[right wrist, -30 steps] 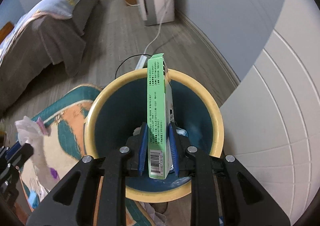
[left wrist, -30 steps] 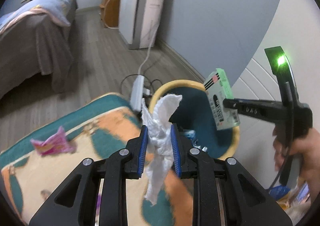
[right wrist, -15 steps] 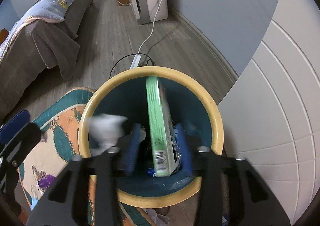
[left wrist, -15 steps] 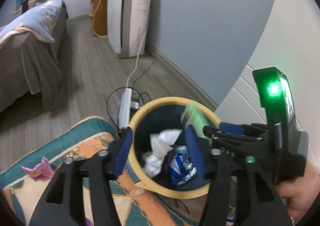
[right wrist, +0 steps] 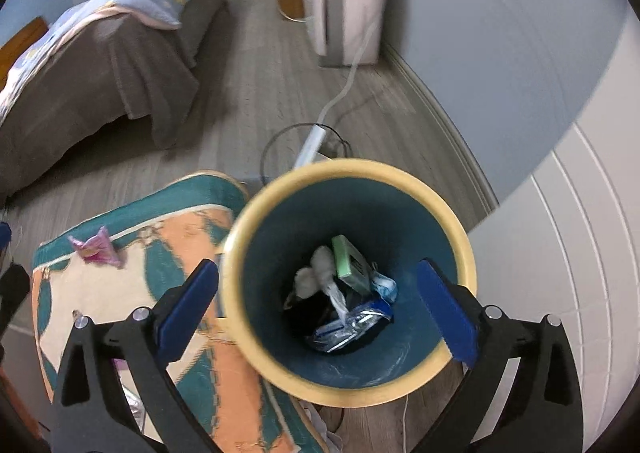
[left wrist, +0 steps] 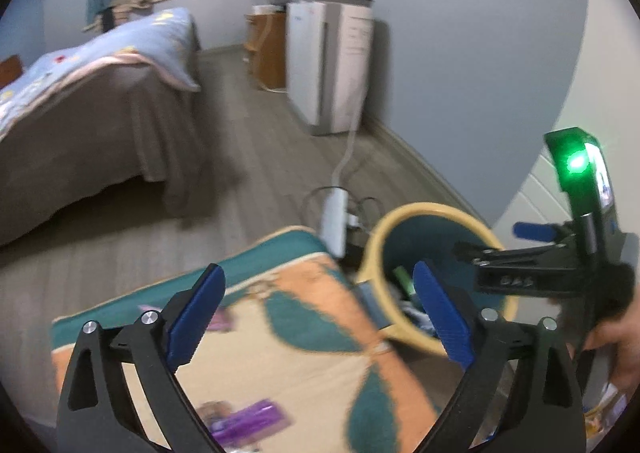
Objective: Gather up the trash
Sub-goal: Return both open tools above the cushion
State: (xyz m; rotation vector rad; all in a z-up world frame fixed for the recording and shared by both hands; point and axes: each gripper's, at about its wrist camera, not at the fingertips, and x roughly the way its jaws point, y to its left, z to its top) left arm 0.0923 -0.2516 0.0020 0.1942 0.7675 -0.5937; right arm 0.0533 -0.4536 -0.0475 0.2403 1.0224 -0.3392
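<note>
Your green box [right wrist: 347, 261] and white tissue [right wrist: 316, 275] lie inside the yellow-rimmed bin [right wrist: 256, 221]; above it your right tool [right wrist: 318, 309] and left tool [left wrist: 318, 317] are opening, both empty. Pink wrapper [right wrist: 96, 247] waits at nine o'clock on the rug [right wrist: 120, 305].

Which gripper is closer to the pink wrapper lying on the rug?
Left. The left gripper hangs over the rug beside the pink wrapper; the right gripper is above the bin, farther away.
</note>
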